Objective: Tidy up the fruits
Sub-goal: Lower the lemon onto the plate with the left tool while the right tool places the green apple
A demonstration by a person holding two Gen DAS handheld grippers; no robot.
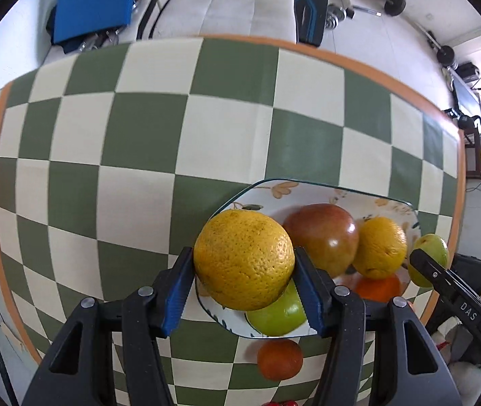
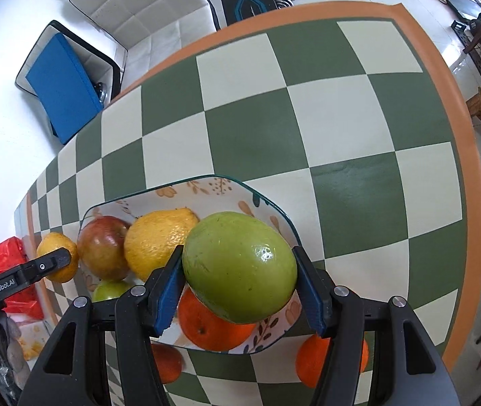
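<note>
My left gripper (image 1: pixel 244 257) is shut on a large yellow orange (image 1: pixel 237 270), held over the near-left rim of a floral plate (image 1: pixel 274 186). My right gripper (image 2: pixel 238 260) is shut on a green mango-like fruit (image 2: pixel 240 280) above the plate's (image 2: pixel 206 182) right side. In the plate lie a red-green apple (image 1: pixel 323 240), a smaller yellow citrus (image 1: pixel 379 247), a green apple (image 1: pixel 274 318) and an orange (image 2: pixel 213 328). Each gripper's fruit shows at the edge of the other view: the green fruit (image 1: pixel 434 248) and the yellow orange (image 2: pixel 56 243).
Loose oranges lie on the checkered tablecloth (image 1: pixel 145 135) near the plate's front edge (image 1: pixel 280 358) (image 2: pixel 308 362) (image 2: pixel 169 362). A red bag (image 2: pixel 3 264) sits off the table's left side. White chairs and a blue cushion (image 2: pixel 61 88) stand beyond the far edge.
</note>
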